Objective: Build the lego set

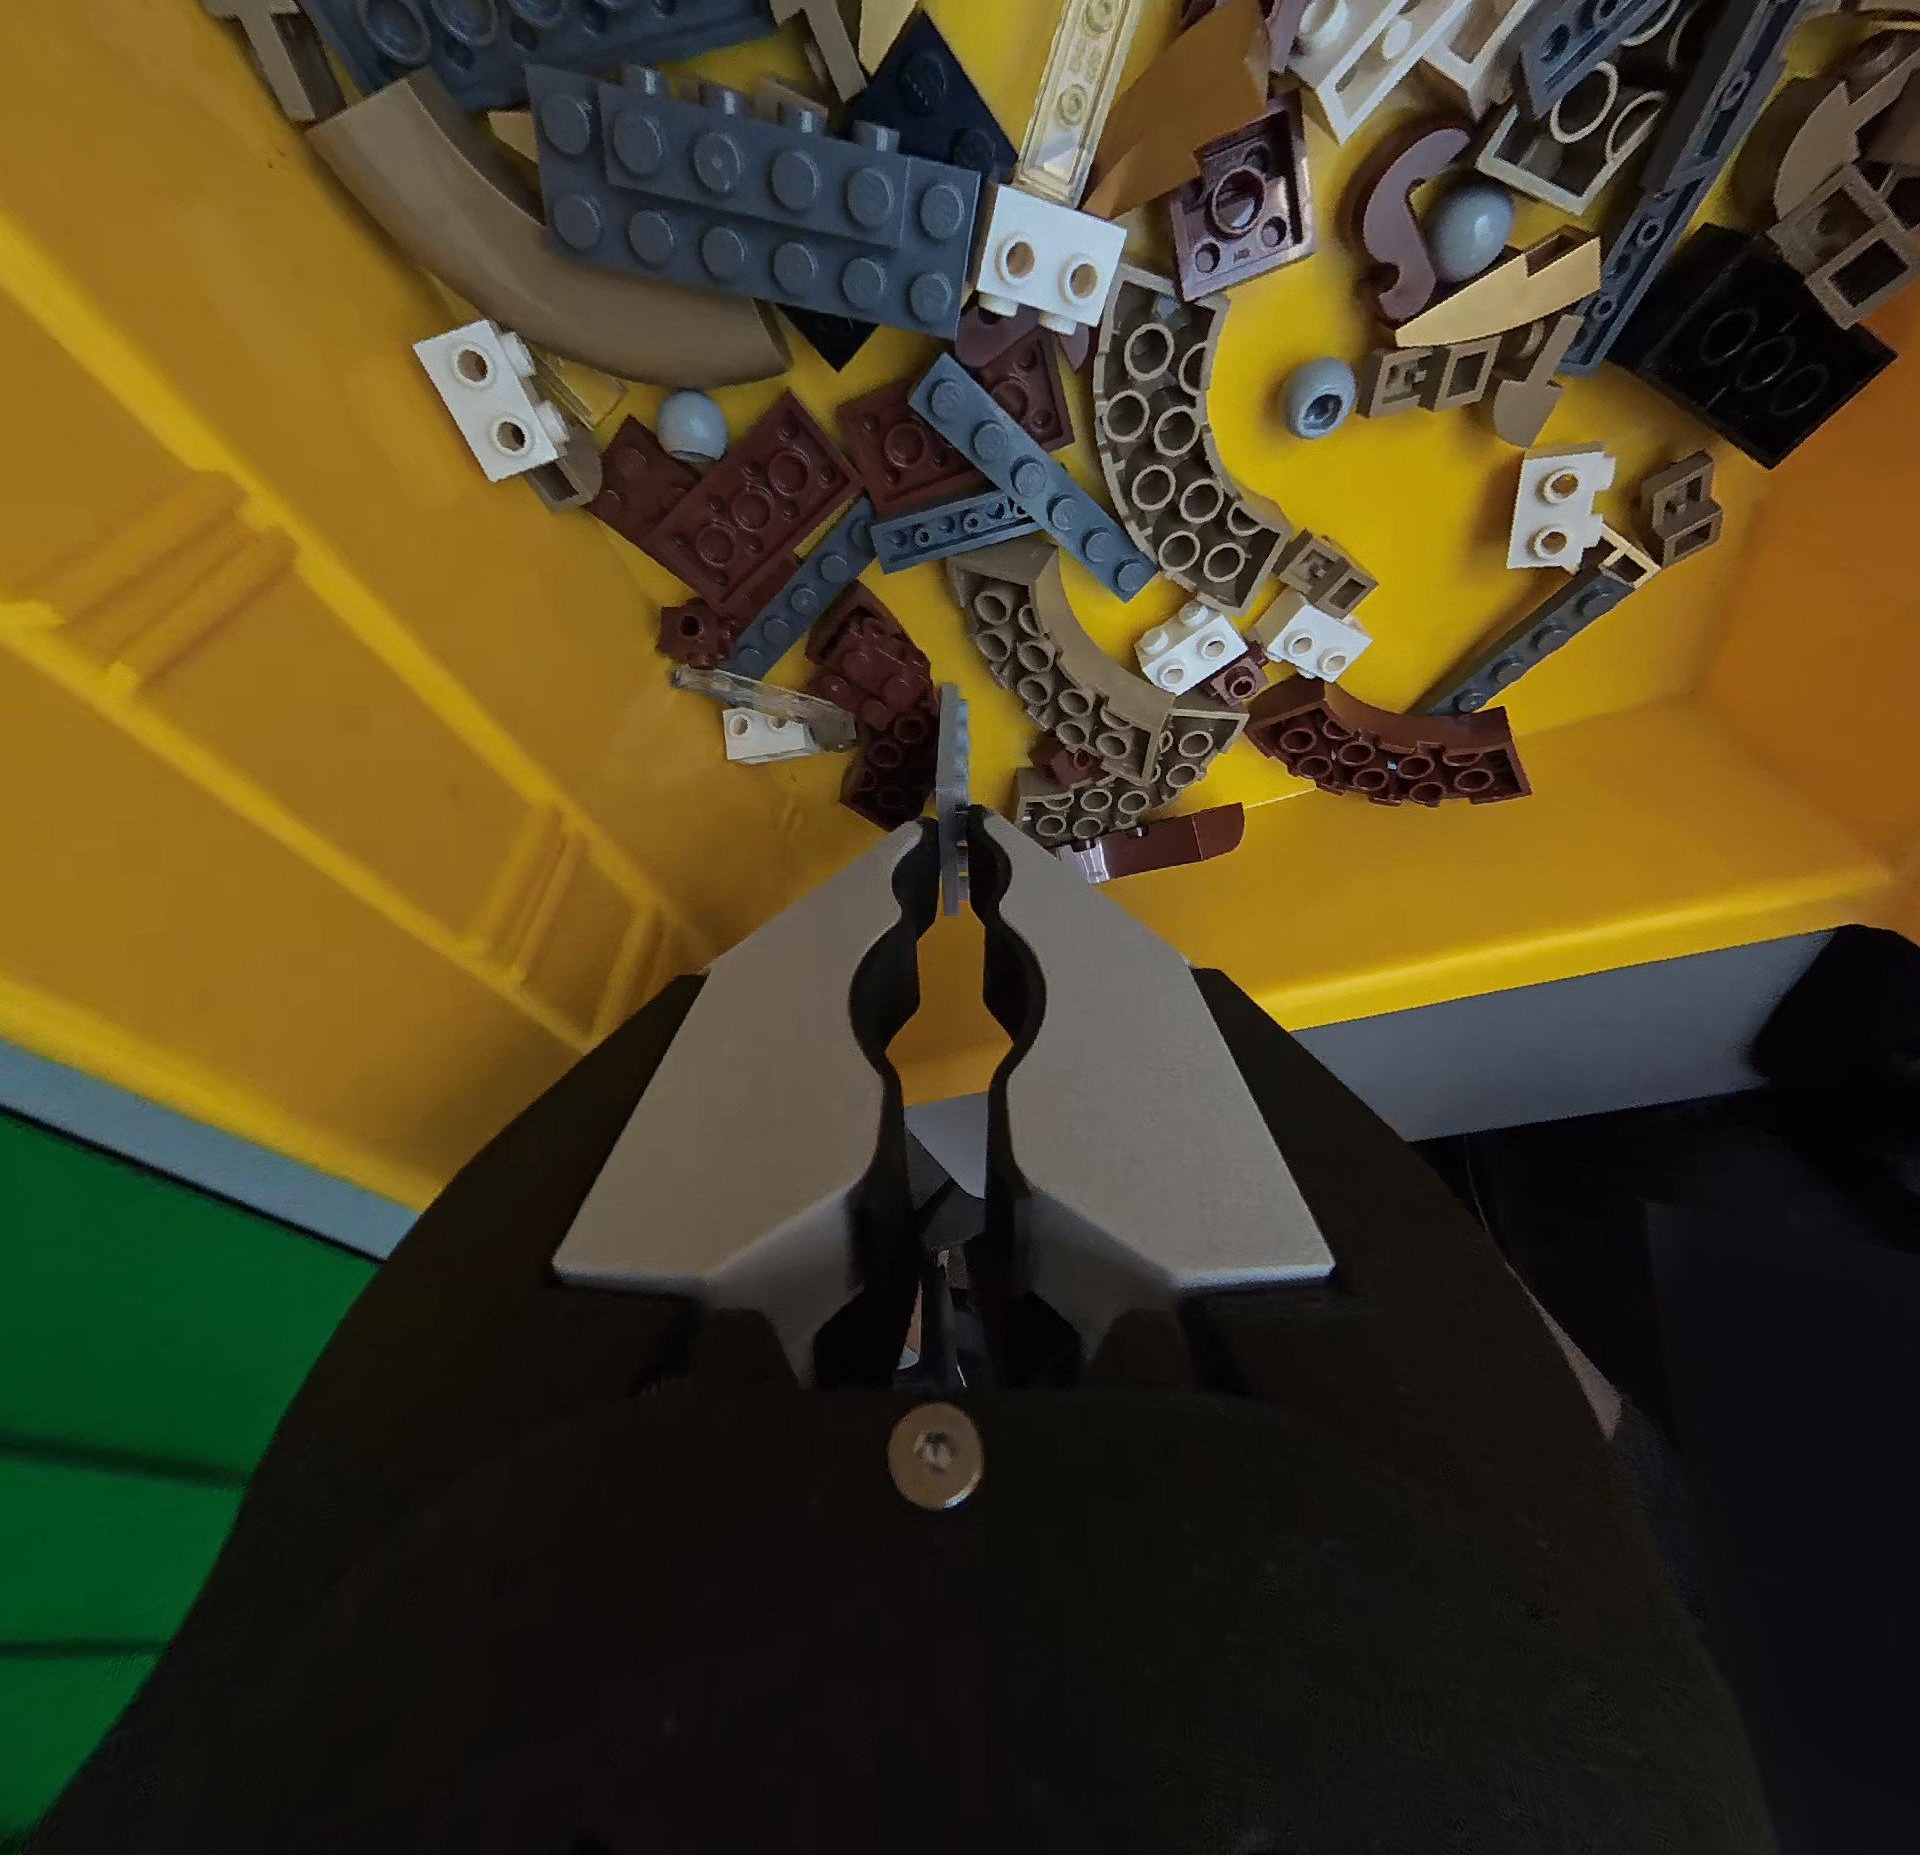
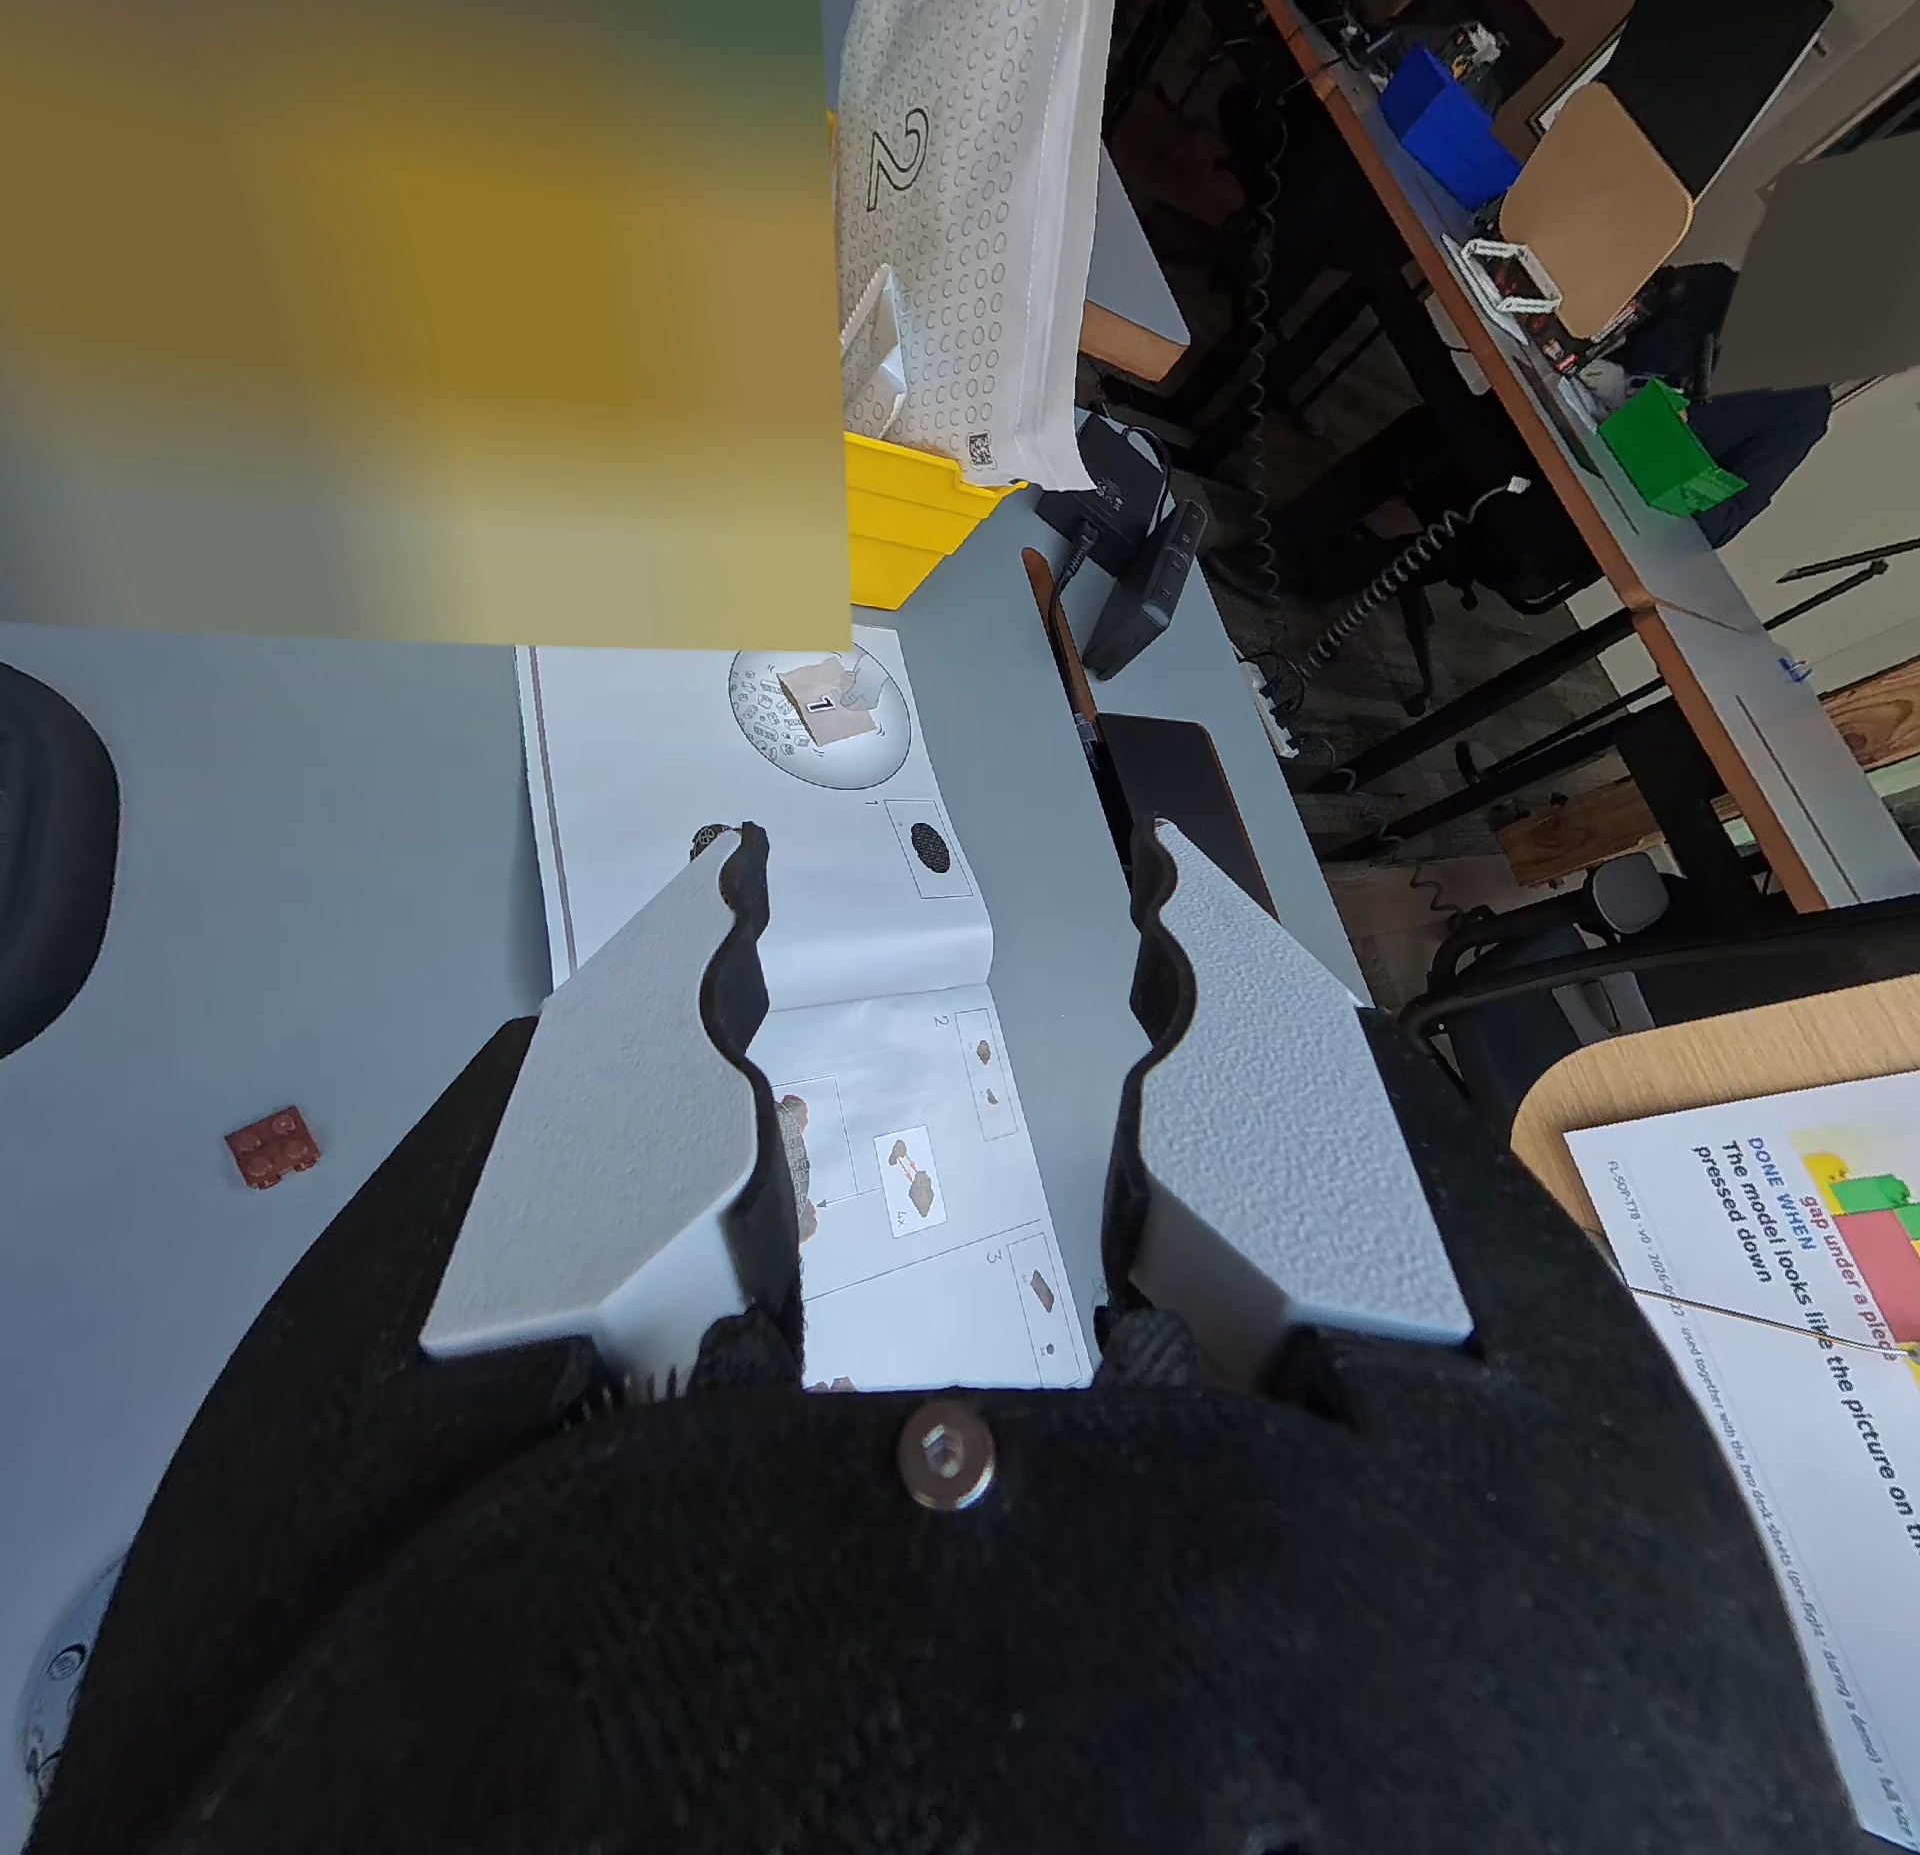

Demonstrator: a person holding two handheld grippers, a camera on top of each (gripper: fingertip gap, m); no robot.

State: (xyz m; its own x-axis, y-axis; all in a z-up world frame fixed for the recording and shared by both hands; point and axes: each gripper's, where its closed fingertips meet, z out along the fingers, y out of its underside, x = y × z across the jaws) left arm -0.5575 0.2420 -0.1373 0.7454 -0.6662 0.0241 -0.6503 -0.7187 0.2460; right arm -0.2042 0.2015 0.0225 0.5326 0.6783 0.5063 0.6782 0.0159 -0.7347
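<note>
In the left wrist view my left gripper (image 1: pixel 953 837) is shut on a thin grey plate (image 1: pixel 952 766), held edge-on above a yellow bin (image 1: pixel 343 579). The bin holds a pile of loose lego pieces: dark grey plates (image 1: pixel 764 210), reddish-brown plates (image 1: pixel 753 501), tan curved pieces (image 1: pixel 1174 455) and white bricks (image 1: pixel 1049 262). In the right wrist view my right gripper (image 2: pixel 951 844) is open and empty above an open instruction booklet (image 2: pixel 873 974) on the grey table (image 2: pixel 312 870). A small reddish-brown 2x2 plate (image 2: pixel 273 1146) lies on the table to the left.
A white numbered parts bag (image 2: pixel 961 205) leans in a yellow bin (image 2: pixel 904 527) behind the booklet. A dark device with cables (image 2: pixel 1138 569) sits near the table's right edge. A printed sheet on a wooden board (image 2: pixel 1745 1317) lies at right. Green surface (image 1: pixel 114 1390) lies left of the bin. The left gripper's tips are roughly 40 centimeters from the right gripper's.
</note>
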